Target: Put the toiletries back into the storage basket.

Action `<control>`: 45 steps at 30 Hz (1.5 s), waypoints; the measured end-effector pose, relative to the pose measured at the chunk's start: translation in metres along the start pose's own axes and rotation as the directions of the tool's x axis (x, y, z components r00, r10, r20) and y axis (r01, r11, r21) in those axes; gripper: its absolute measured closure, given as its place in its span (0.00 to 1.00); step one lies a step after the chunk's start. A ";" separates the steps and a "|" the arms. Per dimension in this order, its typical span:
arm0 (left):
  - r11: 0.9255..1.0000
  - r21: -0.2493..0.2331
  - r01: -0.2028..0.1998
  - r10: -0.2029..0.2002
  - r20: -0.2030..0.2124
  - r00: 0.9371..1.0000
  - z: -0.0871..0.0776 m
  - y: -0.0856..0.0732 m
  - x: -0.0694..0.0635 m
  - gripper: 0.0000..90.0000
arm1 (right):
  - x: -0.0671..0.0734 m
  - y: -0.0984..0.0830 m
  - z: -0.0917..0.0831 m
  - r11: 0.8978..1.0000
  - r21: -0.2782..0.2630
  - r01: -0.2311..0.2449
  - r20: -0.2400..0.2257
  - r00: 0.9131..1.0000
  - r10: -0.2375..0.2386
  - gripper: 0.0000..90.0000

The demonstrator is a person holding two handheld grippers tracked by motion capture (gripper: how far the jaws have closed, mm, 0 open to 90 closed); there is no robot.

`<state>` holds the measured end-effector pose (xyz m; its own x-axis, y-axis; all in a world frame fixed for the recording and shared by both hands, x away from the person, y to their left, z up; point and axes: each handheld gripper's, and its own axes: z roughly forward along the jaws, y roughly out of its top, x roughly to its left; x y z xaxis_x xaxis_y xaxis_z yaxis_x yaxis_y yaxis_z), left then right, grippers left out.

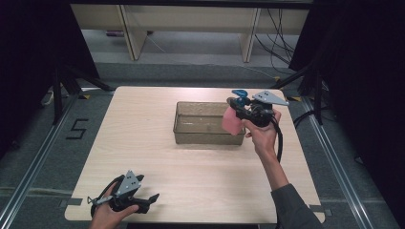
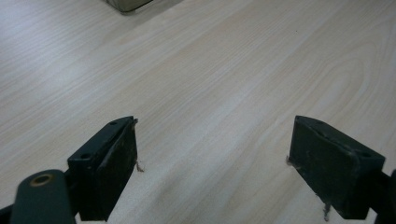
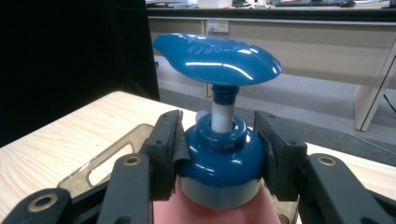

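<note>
Pump bottle [image 3: 219,163] hangs clamped in right gripper [image 3: 219,156] above plastic bin [image 1: 208,123].

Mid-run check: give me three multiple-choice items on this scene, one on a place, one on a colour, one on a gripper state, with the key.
1. Where is the pump bottle?
A. Lying on the table by the left hand
B. Held at the right end of the clear bin
C. On the floor

2. What colour is the bottle's pump head?
A. Blue
B. Yellow
C. White

3. How does the left gripper stand?
A. Shut on the bottle
B. Shut on a cloth
C. Open, nothing between its jaws

Key: 1 B, the high view shows the right gripper holding it by the bin's right end. 2 A, the right gripper view shows a glossy blue top. 3 C, the left gripper view shows the jaws wide apart over the bare table.
</note>
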<state>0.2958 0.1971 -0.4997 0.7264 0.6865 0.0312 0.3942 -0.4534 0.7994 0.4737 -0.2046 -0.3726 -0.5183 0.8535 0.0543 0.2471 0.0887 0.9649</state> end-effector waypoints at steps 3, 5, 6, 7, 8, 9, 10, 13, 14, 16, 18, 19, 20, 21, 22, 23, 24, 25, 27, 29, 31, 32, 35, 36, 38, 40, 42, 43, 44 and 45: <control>1.000 0.014 -0.016 0.017 -0.004 1.000 -0.002 0.000 0.000 0.17 | 0.000 0.000 0.003 1.000 0.009 -0.020 -0.009 1.000 0.020 0.60; 1.000 0.014 -0.015 0.015 -0.005 1.000 -0.001 0.000 0.001 0.17 | -0.001 -0.001 0.005 1.000 0.017 -0.023 -0.007 1.000 0.023 0.60; 1.000 0.013 -0.015 0.015 -0.002 1.000 -0.001 0.000 0.001 0.17 | -0.001 -0.001 0.007 0.999 0.014 -0.030 -0.006 1.000 0.030 0.60; 1.000 0.011 -0.016 0.016 -0.005 1.000 -0.001 0.000 0.000 0.17 | -0.001 -0.001 0.008 0.999 0.012 -0.042 -0.004 0.999 0.042 0.60; 1.000 0.012 -0.017 0.017 -0.004 1.000 -0.002 0.000 0.000 0.16 | -0.002 -0.001 0.009 0.999 0.010 -0.033 -0.001 0.999 0.033 0.60; 1.000 0.014 -0.015 0.015 -0.003 1.000 -0.002 0.000 0.000 0.17 | -0.003 -0.001 0.010 1.000 0.007 -0.027 0.002 1.000 0.027 0.60; 1.000 0.013 -0.015 0.015 -0.003 1.000 -0.001 0.000 0.000 0.17 | -0.002 -0.002 0.011 0.999 0.011 -0.038 0.001 0.999 0.038 0.60; 0.999 0.014 -0.030 0.030 -0.006 1.000 -0.002 0.000 0.001 0.16 | -0.003 -0.002 0.014 0.999 0.010 -0.031 0.003 1.000 0.031 0.60; 1.000 -0.003 0.000 0.000 -0.001 1.000 -0.001 0.000 -0.001 0.17 | -0.003 -0.002 0.015 0.999 0.012 -0.030 0.000 1.000 0.030 0.60; 1.000 0.013 -0.018 0.018 -0.004 1.000 -0.002 0.000 0.001 0.16 | -0.003 -0.003 0.017 0.999 0.016 -0.037 0.006 0.999 0.037 0.60; 1.000 0.012 -0.020 0.020 -0.002 1.000 -0.002 0.000 0.000 0.17 | -0.002 -0.004 0.019 0.999 0.022 -0.049 0.002 0.999 0.049 0.60; 1.000 -0.004 0.001 -0.001 -0.001 1.000 -0.001 0.000 -0.001 0.17 | -0.003 -0.005 0.020 0.999 0.026 -0.043 0.010 0.999 0.043 0.60; 1.000 0.002 -0.003 0.003 -0.004 1.000 -0.001 0.000 -0.002 0.16 | -0.003 -0.006 0.021 0.999 0.021 -0.038 0.007 0.999 0.038 0.60; 1.000 0.011 -0.016 0.016 0.000 1.000 -0.002 0.000 0.000 0.17 | -0.003 -0.006 0.022 0.999 0.027 -0.038 0.012 0.999 0.038 0.60; 1.000 0.013 -0.022 0.022 -0.002 1.000 -0.002 0.000 0.000 0.17 | -0.003 -0.007 0.023 0.999 0.024 -0.041 0.016 0.999 0.041 0.60; 1.000 0.012 -0.024 0.024 -0.001 1.000 -0.001 0.000 0.000 0.17 | -0.005 -0.007 0.024 0.999 0.029 -0.025 0.015 1.000 0.025 0.60; 0.999 0.015 -0.035 0.035 -0.008 0.999 -0.002 0.001 0.001 0.17 | -0.004 -0.008 0.024 0.999 0.026 -0.047 0.019 0.999 0.047 0.60; 1.000 -0.009 0.005 -0.005 0.000 1.000 0.000 0.000 -0.002 0.17 | -0.005 -0.008 0.025 0.999 0.028 -0.046 0.025 0.999 0.045 0.60; 1.000 0.015 -0.022 0.022 -0.006 1.000 -0.002 0.001 0.000 0.17 | -0.008 -0.010 0.026 0.999 0.026 -0.027 0.026 0.999 0.027 0.60; 1.000 0.012 -0.020 0.020 -0.007 1.000 -0.002 0.001 0.000 0.16 | -0.009 -0.011 0.027 0.999 0.028 -0.024 0.030 0.999 0.023 0.60; 1.000 -0.001 -0.006 0.006 -0.007 1.000 -0.001 0.000 -0.001 0.17 | -0.009 -0.013 0.027 0.999 0.029 -0.034 0.026 0.999 0.033 0.60; 1.000 0.012 -0.016 0.016 -0.010 1.000 -0.002 0.000 0.000 0.17 | -0.009 -0.014 0.027 0.999 0.035 -0.031 0.032 0.999 0.030 0.60; 1.000 0.011 -0.021 0.021 -0.012 1.000 -0.002 0.001 0.000 0.17 | -0.009 -0.016 0.028 0.998 0.042 -0.037 0.038 0.999 0.035 0.60; 1.000 0.003 -0.008 0.008 -0.005 1.000 -0.002 0.000 -0.001 0.17 | -0.010 -0.017 0.028 0.999 0.049 -0.019 0.041 0.999 0.017 0.60; 1.000 0.012 -0.019 0.019 -0.011 1.000 -0.002 0.000 0.001 0.17 | -0.010 -0.019 0.030 0.998 0.049 -0.030 0.033 0.999 0.028 0.60; 1.000 0.002 -0.012 0.012 -0.009 1.000 -0.002 0.000 0.000 0.17 | -0.009 -0.020 0.029 0.997 0.057 -0.048 0.036 0.998 0.046 0.60; 1.000 0.002 -0.005 0.005 -0.005 1.000 -0.002 0.000 0.000 0.17 | -0.011 -0.021 0.029 0.998 0.056 -0.026 0.045 0.999 0.023 0.60; 1.000 0.009 -0.017 0.017 -0.008 1.000 -0.003 0.000 0.001 0.17 | -0.011 -0.022 0.030 0.998 0.057 -0.027 0.041 0.999 0.025 0.60; 1.000 0.012 -0.021 0.021 -0.017 1.000 -0.002 0.001 0.001 0.17 | -0.011 -0.022 0.030 0.998 0.055 -0.026 0.040 0.999 0.024 0.60; 1.000 0.011 -0.027 0.027 -0.016 0.999 -0.002 0.001 0.001 0.17 | -0.010 -0.022 0.030 0.998 0.059 -0.039 0.039 0.999 0.036 0.60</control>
<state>0.2957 0.1991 -0.4975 0.7276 0.6832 0.0628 0.3806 -0.4781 0.7915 0.4978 -0.1999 -0.4024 -0.4767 0.8755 0.0794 0.3145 0.0855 0.9454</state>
